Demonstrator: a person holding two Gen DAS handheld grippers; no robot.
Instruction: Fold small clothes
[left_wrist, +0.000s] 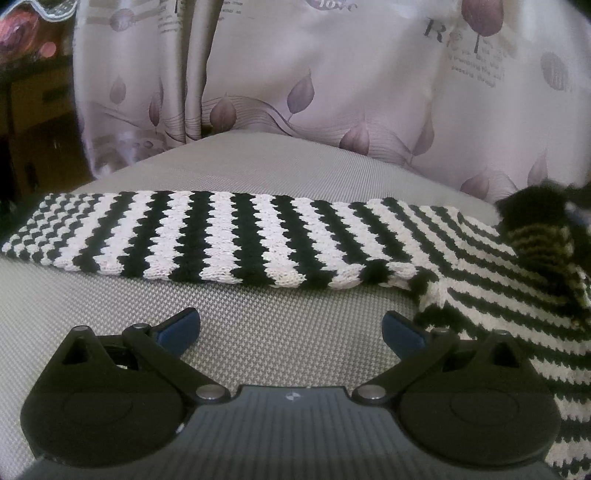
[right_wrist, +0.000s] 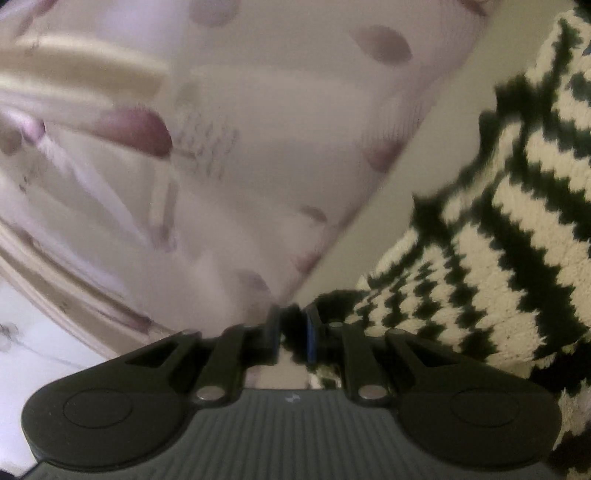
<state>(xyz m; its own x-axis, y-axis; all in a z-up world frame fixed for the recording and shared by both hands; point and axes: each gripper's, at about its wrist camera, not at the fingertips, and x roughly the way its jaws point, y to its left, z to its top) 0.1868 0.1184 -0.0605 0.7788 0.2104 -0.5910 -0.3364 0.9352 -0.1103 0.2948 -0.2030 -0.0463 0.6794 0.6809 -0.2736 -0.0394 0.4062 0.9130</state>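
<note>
A black-and-white striped knit garment (left_wrist: 221, 236) lies on a grey woven surface (left_wrist: 258, 173). One long part stretches across the middle, and the rest spreads out at the right. My left gripper (left_wrist: 290, 330) hovers open just in front of that long part, with only grey surface between its blue pads. At the right edge of the left wrist view, a blurred bunch of the knit (left_wrist: 532, 221) is lifted off the surface. In the right wrist view, my right gripper (right_wrist: 291, 328) is shut on a dark edge of the garment (right_wrist: 517, 221), which hangs off to the right.
A pale curtain with purple leaf prints (left_wrist: 332, 74) hangs right behind the grey surface and fills most of the blurred right wrist view, curtain (right_wrist: 221, 147). Dark wooden furniture (left_wrist: 33, 110) stands at the far left.
</note>
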